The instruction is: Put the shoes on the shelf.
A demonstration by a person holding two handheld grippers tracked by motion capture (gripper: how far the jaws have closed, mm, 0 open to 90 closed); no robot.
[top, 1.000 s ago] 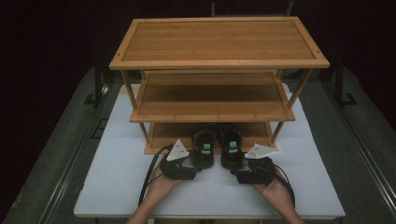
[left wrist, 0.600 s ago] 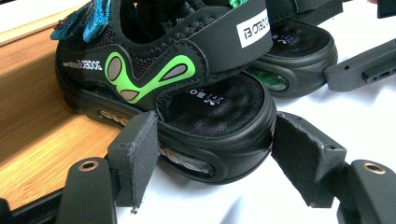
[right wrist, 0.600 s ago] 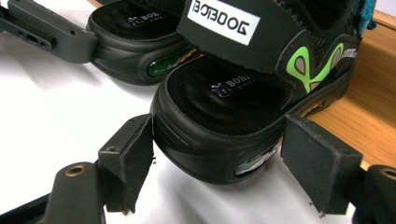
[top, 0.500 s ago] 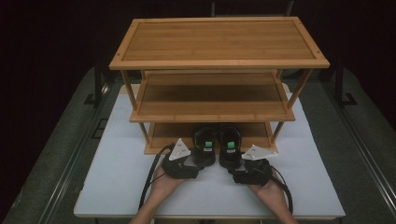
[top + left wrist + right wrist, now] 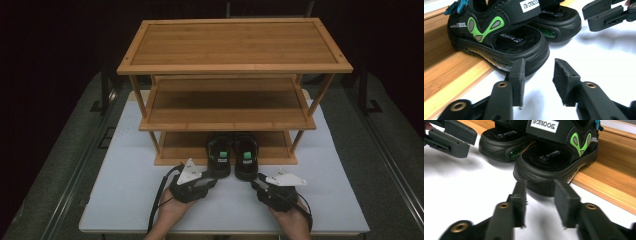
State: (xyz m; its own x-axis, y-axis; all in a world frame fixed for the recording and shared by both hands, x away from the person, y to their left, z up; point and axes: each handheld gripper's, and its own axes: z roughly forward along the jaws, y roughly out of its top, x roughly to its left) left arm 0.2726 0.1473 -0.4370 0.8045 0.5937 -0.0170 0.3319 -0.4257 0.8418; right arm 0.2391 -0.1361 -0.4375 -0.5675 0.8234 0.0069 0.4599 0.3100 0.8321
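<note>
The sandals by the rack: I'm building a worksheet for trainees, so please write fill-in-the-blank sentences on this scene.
1. The pair of black sandals stands with its heels toward the person, on the rack's ____ shelf.
2. The wooden rack has ____ shelves.
3. The marks on each sandal's side are ____ in colour.
4. The left tongs and the right tongs each have ____ between their jaws.

Missing words: bottom; three; green; nothing
</note>
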